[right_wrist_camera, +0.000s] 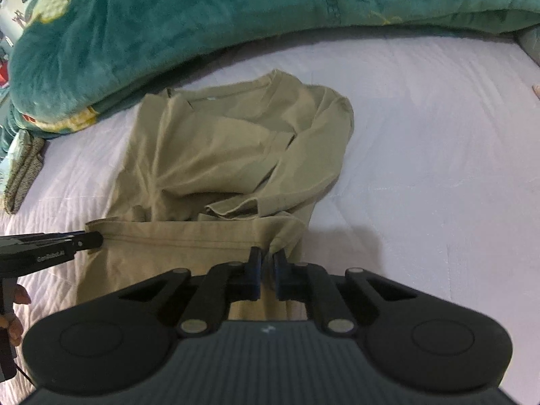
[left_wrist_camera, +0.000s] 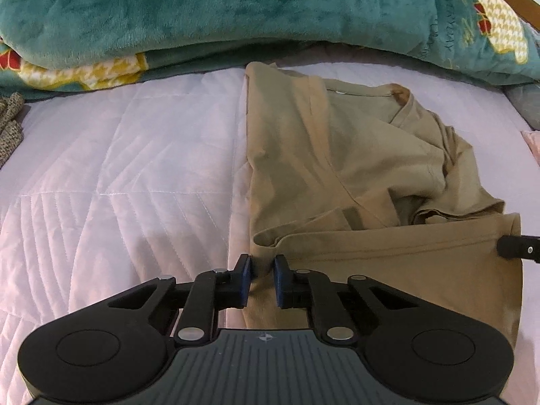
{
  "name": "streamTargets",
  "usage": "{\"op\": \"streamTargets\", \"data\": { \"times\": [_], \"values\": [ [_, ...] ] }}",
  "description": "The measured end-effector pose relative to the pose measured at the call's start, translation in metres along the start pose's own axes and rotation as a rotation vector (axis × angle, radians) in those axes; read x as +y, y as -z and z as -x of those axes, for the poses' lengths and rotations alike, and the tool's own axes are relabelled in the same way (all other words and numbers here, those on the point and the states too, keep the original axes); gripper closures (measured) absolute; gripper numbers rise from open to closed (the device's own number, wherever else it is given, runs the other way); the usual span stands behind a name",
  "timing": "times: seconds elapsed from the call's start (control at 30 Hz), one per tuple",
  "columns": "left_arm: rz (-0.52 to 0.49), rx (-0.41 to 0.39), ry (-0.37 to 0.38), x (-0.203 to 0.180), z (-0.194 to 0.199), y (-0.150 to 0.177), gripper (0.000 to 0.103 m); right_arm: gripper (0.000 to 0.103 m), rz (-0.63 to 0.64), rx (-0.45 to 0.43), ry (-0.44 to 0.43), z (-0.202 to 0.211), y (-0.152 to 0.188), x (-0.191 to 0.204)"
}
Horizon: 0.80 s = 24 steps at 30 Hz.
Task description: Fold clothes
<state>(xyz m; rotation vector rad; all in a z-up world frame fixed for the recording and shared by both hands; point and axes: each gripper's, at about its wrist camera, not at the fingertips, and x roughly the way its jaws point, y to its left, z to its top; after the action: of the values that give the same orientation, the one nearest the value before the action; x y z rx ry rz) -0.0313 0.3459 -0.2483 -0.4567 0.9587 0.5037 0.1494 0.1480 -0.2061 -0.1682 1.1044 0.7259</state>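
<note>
A khaki shirt lies on the pale quilted bed, its sleeves folded inward and its collar at the far end. Its near hem stretches across between my two grippers. My left gripper is shut on the hem's left corner, with cloth filling the narrow gap between its blue pads. In the right wrist view the same left gripper comes in from the left. My right gripper is shut on the bunched right corner of the hem. Its tip shows at the right edge of the left wrist view.
A thick teal blanket with yellow patterns is heaped along the far side of the bed. A knitted brownish item lies at the left edge. A person's hand holds the left gripper's handle.
</note>
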Motion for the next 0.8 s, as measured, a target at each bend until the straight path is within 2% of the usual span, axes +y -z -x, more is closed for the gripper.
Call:
{"op": "streamTargets", "data": {
  "times": [0.27, 0.43, 0.63, 0.73, 0.8],
  "values": [
    [0.031, -0.025, 0.066, 0.004, 0.046, 0.022, 0.089, 0.096, 0.020, -0.056, -0.059, 0.047, 0.016, 0.012],
    [-0.001, 0.028, 0.109, 0.014, 0.083, 0.060, 0.089, 0.096, 0.054, -0.056, -0.152, 0.087, 0.047, 0.023],
    [-0.034, 0.118, 0.087, 0.026, 0.123, 0.110, 0.087, 0.096, 0.135, 0.052, -0.207, 0.122, 0.111, 0.039],
    [-0.043, 0.090, 0.040, 0.032, 0.125, 0.111, 0.082, 0.095, 0.107, 0.092, -0.176, 0.122, 0.132, 0.033],
    [-0.019, 0.081, 0.034, 0.033, 0.118, 0.100, 0.081, 0.090, 0.072, 0.059, -0.153, 0.115, 0.122, 0.025]
  ]
}}
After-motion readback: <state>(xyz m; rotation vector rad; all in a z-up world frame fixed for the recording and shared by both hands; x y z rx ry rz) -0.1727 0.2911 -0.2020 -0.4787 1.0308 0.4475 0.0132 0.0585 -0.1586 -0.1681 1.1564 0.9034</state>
